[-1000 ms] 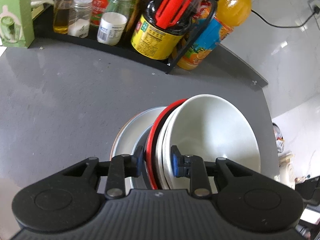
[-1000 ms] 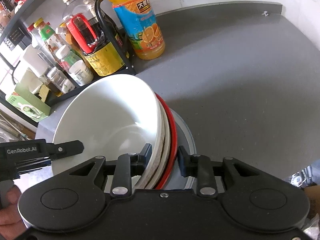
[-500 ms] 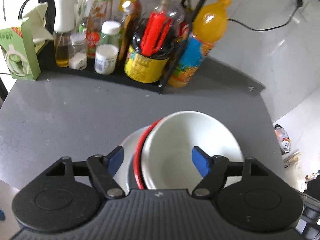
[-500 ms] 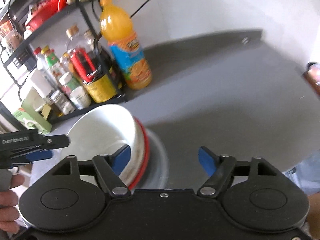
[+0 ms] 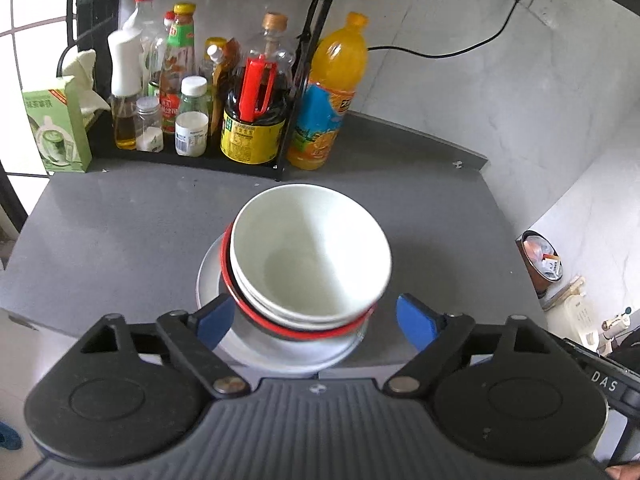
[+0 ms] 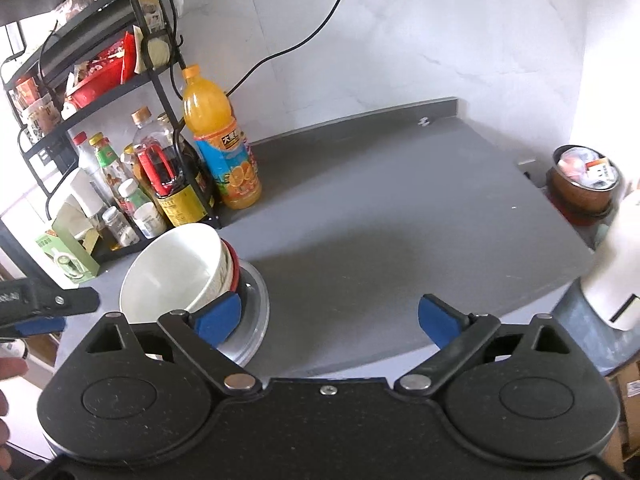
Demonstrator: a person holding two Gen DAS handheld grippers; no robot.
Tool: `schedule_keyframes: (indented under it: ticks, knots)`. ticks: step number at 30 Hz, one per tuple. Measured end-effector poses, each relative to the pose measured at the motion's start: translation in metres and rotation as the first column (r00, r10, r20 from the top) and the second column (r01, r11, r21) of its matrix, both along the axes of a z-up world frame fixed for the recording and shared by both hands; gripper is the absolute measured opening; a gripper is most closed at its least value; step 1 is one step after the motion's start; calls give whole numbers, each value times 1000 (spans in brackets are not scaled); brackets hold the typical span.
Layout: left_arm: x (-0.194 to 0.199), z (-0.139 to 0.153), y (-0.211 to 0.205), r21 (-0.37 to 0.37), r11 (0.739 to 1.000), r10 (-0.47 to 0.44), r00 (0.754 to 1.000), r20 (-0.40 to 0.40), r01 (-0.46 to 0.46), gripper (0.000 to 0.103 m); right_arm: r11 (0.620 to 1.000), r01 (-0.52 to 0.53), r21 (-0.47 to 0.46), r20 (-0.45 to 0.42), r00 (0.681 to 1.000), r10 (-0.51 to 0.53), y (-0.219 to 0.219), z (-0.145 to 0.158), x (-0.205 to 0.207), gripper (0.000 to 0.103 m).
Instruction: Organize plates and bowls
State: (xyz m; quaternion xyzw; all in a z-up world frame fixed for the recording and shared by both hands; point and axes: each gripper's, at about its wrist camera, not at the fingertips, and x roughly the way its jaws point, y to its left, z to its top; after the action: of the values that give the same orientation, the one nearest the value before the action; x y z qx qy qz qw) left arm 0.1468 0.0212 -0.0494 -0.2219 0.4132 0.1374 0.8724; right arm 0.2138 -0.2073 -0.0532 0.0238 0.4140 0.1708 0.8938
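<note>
Both the left gripper [image 5: 316, 320] and right gripper [image 6: 329, 320] were wide and held nothing, near the bowls [image 5: 310, 248] stacked on the surface [image 5: 120, 232].

The right tool [image 6: 326, 320] hangs above the grey worktop [image 6: 400, 220] with its blue pads spread wide and nothing between them. Just left of its left pad, nested white bowls [image 6: 176, 272] sit tilted in a red-rimmed bowl [image 6: 236, 270] on a grey plate [image 6: 256, 304].

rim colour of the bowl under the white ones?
Red: the red-rimmed bowl sits under the white bowls, clearest in the left wrist view.
</note>
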Motion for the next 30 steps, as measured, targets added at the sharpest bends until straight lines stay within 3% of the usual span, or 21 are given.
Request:
schedule_keyframes:
  ticks: [5, 13, 30]
  knots:
    - [-16, 19, -19, 39, 999, -30, 999, 12, 30, 95, 1000, 7, 4, 27, 1000, -7, -12, 14, -17, 103]
    - [-36, 37, -30, 65, 996, -68, 997, 45, 65, 102, 1000, 14, -3, 65, 998, -14, -15, 30, -34, 103]
    - [-93, 46, 15, 117, 987, -118, 992, 46, 112, 102, 999, 49, 13, 77, 996, -50, 24, 47, -95, 103]
